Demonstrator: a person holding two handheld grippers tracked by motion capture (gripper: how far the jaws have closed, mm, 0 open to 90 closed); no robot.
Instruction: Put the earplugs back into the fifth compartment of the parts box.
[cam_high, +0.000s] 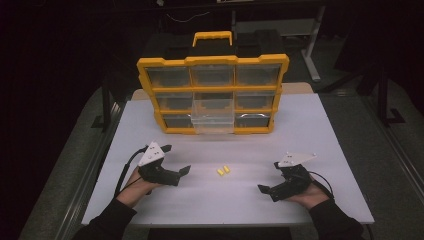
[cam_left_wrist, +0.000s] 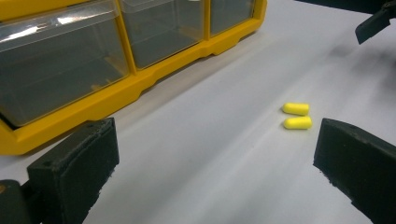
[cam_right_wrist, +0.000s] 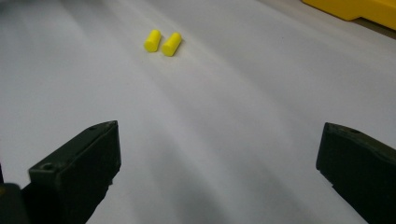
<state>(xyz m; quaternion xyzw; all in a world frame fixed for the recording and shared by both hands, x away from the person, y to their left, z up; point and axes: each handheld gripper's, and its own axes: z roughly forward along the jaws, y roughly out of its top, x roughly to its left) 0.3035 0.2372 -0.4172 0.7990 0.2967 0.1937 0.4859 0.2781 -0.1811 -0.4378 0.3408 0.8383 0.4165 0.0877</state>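
Note:
Two small yellow foam earplugs (cam_high: 223, 171) lie side by side on the white table (cam_high: 310, 135), between my two grippers. My left gripper (cam_high: 177, 159) rests to their left, open and empty, jaws toward them. My right gripper (cam_high: 269, 176) rests to their right, also open and empty. In the left gripper view the earplugs (cam_left_wrist: 297, 115) lie ahead, just inside the right jaw of the gripper (cam_left_wrist: 215, 163). In the right gripper view the earplugs (cam_right_wrist: 162, 42) lie farther off, up and left of the gripper (cam_right_wrist: 215, 172).
A yellow organizer case (cam_high: 213, 92) with clear drawers stands upright at the back of the table, with one middle drawer (cam_high: 213, 117) pulled out. Its lower drawers (cam_left_wrist: 60, 65) are close on the left in the left gripper view. Dark floor surrounds the table.

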